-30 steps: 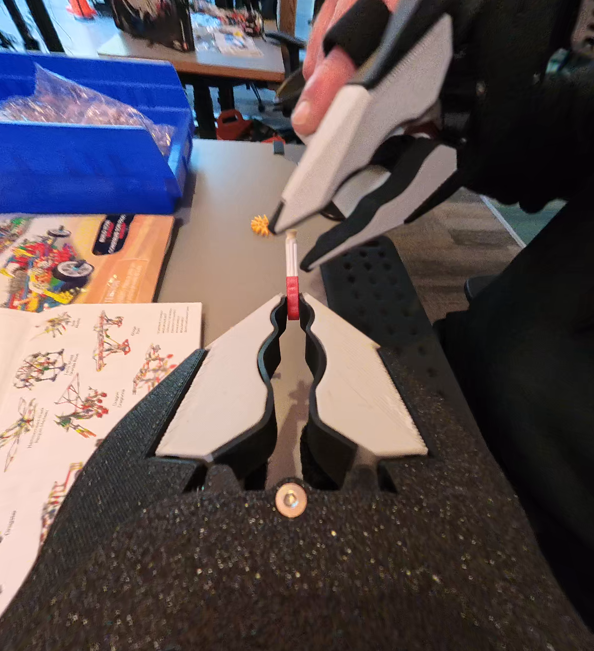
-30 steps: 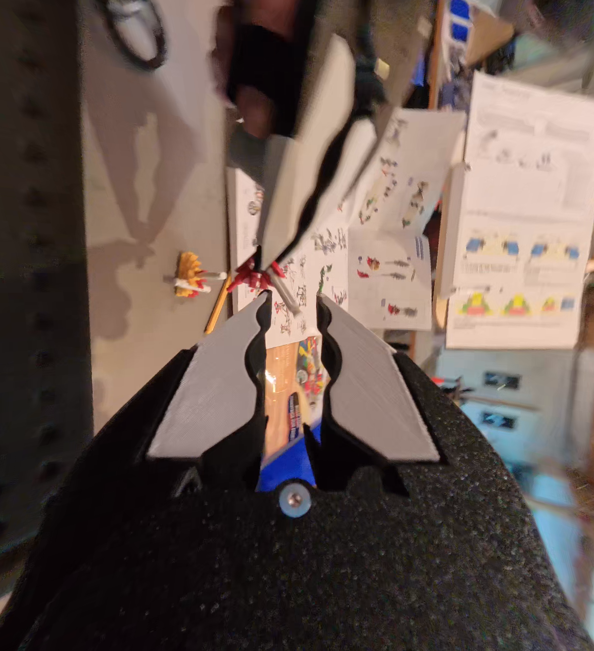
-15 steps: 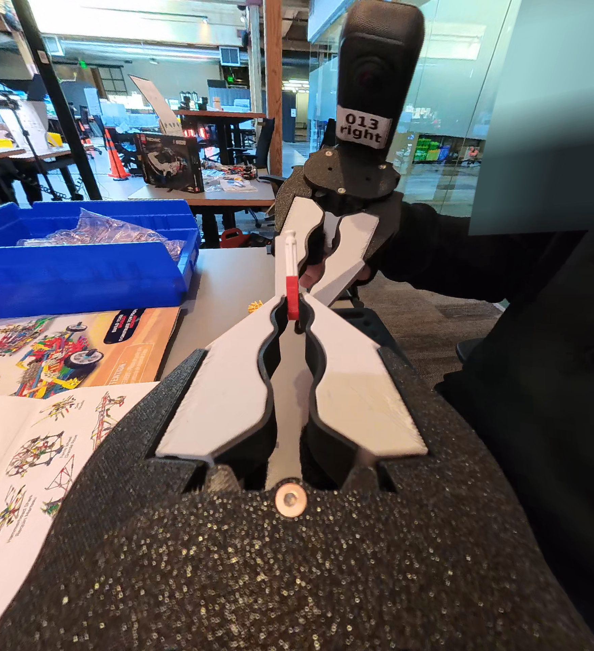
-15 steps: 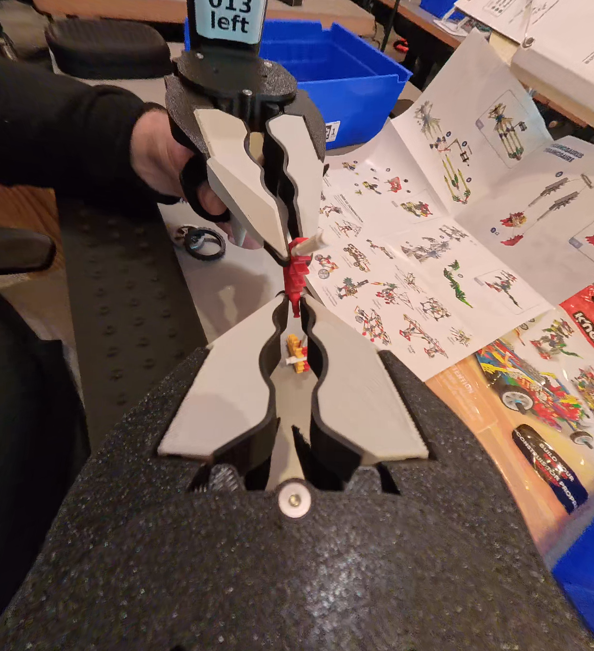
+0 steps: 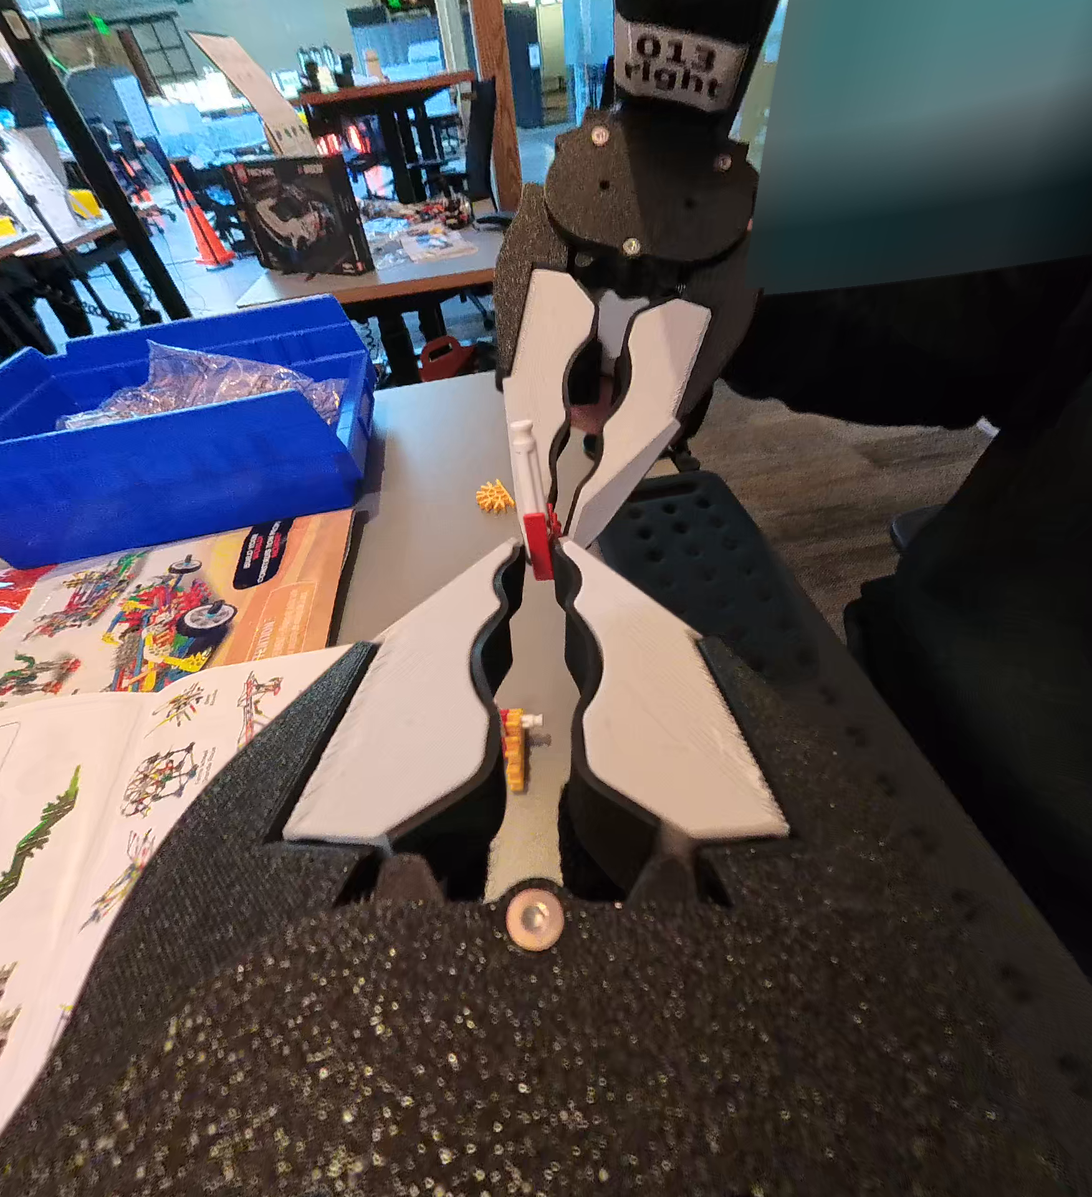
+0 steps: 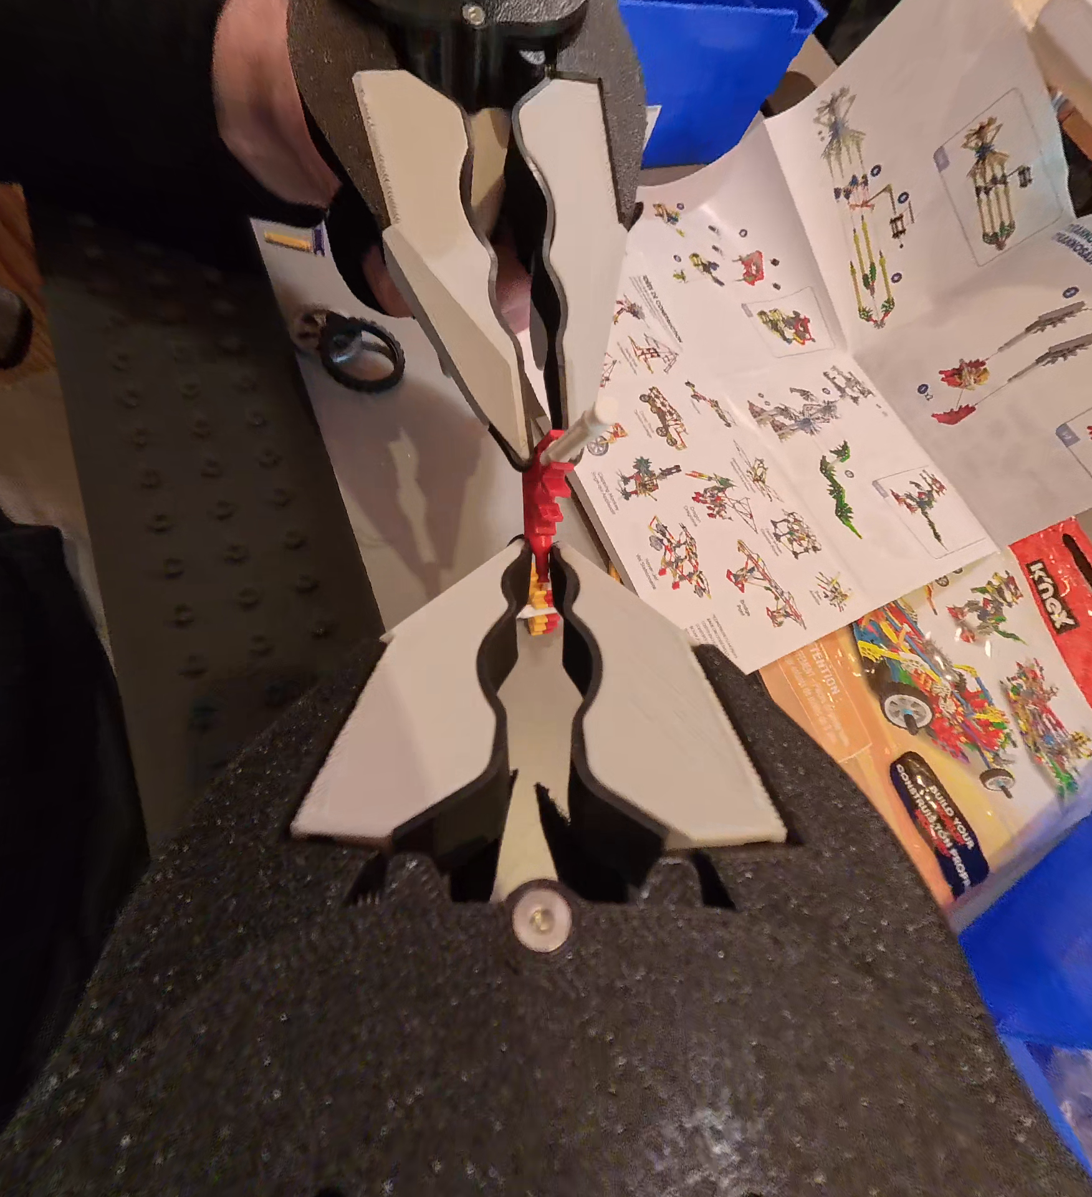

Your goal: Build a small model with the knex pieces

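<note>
While the left gripper [image 5: 540,550] pinches a red connector [image 5: 538,543] bearing a white rod [image 5: 526,469], the right gripper [image 6: 540,550] nips that connector's far edge above the grey tabletop [image 5: 430,518]. Beside the connector lie an instruction sheet [image 6: 789,414] and a blue bin [image 5: 155,440]; behind stretches an open workshop.

The left gripper [image 5: 540,550] and right gripper [image 6: 538,550] meet tip to tip above the table [image 5: 433,453], both pinching one connector [image 6: 543,499] between them. A rod [image 5: 526,466] sticks up from the connector. On the table below lies a small assembly [image 5: 516,745]; a snowflake piece [image 5: 493,497] lies beyond. Left, an instruction sheet [image 5: 77,777] overlaps a box [image 5: 174,609], with a bin [image 5: 142,453] behind.
</note>
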`<state>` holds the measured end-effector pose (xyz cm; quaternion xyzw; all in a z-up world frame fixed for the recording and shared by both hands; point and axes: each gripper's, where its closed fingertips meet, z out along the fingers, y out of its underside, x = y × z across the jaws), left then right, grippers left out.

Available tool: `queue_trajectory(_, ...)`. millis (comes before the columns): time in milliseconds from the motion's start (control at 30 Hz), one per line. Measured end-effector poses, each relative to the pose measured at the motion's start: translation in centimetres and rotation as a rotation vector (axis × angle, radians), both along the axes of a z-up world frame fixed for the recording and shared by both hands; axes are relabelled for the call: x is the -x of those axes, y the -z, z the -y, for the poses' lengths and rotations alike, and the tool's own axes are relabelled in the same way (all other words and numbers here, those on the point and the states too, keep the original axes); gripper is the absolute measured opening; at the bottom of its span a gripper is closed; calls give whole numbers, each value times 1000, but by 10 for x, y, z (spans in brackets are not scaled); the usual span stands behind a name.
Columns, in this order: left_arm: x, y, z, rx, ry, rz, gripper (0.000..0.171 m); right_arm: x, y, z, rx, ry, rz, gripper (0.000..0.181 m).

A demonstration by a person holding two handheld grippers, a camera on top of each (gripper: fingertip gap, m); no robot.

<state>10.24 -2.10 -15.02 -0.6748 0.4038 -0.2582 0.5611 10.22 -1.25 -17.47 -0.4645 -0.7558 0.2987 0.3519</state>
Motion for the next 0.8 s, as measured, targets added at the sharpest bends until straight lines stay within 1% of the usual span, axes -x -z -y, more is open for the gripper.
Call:
queue_trajectory(200, -4, 15, 1, -10, 4, -114, 6, -3, 11, -1, -94, -22, 93, 5)
queue_trajectory(300, -5, 20, 2, -7, 14, -160, 4, -3, 14, -1, -107, -29, 113, 5)
queue_trajectory(600, -4, 31, 7, 23, 52, -208, 3, -4, 24, 5, -52, -46, 121, 5)
queue_trajectory(800, -6, 43, 11, 41, 73, -281, 3, -8, 33, 8, -27, -61, 145, 5)
